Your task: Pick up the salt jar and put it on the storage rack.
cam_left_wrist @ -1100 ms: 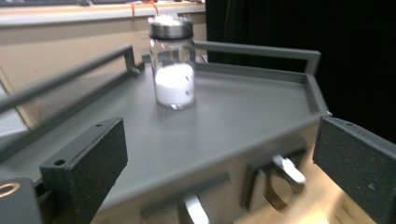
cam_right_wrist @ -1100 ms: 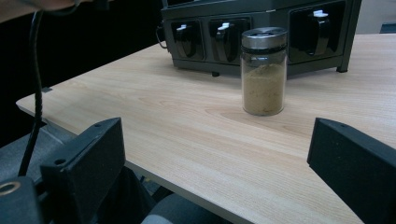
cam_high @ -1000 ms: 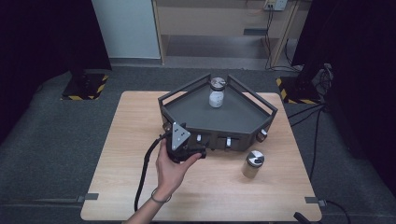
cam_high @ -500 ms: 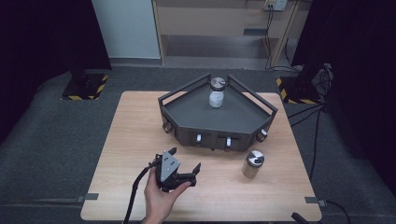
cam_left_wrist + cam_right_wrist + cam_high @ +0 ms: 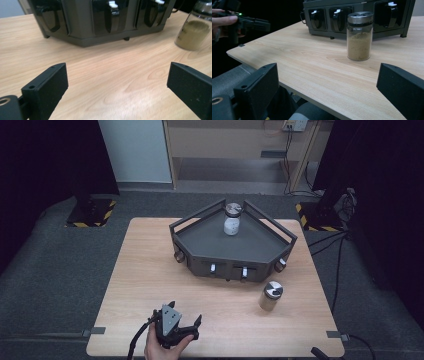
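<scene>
Spice jar (image 5: 270, 295) of tan powder, capped in silver, stands upright on the desk (image 5: 150, 270) just in front of the dark rack's (image 5: 200, 237) right front corner, apart from it. In the right gripper view the same jar (image 5: 359, 36) stands ahead of the jaws and slightly right of centre, with the rack's front face (image 5: 362, 15) close behind it. No label or writing can be read on the glass.

A second jar (image 5: 232, 219), white inside with a dark lid, stands on the rack's flat top toward its back corner. Small handles tipped in white line the rack's front (image 5: 110, 17); any marks on them are too small to read.

Left gripper (image 5: 186, 322) sits at the desk's near edge, held in a hand (image 5: 160, 347), its cable trailing off the bottom. Its jaws stand wide apart and hold nothing; between them lies bare wood, with the rack's front ahead and the tan jar (image 5: 193, 30) at the upper right.

Right gripper (image 5: 327, 82) is low beside the desk's edge, level with the top. Its jaws are likewise spread wide and empty. Farther off at upper left, the other gripper (image 5: 249, 23) shows in fingers (image 5: 223, 20).
</scene>
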{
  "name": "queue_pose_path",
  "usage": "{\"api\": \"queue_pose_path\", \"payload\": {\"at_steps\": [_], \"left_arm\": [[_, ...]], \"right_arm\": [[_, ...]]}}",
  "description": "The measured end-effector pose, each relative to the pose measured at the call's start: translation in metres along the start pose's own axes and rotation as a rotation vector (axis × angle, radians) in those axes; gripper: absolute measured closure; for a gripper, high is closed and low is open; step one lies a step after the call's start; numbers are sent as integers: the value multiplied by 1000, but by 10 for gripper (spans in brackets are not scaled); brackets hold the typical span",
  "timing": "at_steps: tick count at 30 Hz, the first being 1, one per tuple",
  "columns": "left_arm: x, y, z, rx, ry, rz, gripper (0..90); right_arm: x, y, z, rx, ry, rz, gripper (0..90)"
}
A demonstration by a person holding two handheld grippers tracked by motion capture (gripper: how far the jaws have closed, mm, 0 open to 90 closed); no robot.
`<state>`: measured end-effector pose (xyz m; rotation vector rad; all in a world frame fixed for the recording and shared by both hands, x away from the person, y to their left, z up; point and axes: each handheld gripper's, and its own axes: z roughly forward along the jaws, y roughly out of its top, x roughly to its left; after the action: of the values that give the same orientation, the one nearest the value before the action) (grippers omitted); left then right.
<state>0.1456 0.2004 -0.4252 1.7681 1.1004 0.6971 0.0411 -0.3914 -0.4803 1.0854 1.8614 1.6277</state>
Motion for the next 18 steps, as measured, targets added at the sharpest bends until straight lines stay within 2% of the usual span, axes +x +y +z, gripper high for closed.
{"api": "queue_pose_path", "payload": {"at_steps": [4,10,13,15,18], "left_arm": [[-8,-10,-3,-10,46,-24,21],[-7,-15,1,-12,59,5,21],[-6,-20,2,-20,73,2,21],[-5,-20,2,-17,68,-3,21],[-6,-20,1,-19,57,14,21]], "right_arm": [[-2,0,-1,-5,8,3,46],[-4,0,0,-7,14,3,46],[-6,-1,0,-2,14,7,46],[-7,-1,1,0,9,6,46],[-7,0,3,5,3,11,46]]}}
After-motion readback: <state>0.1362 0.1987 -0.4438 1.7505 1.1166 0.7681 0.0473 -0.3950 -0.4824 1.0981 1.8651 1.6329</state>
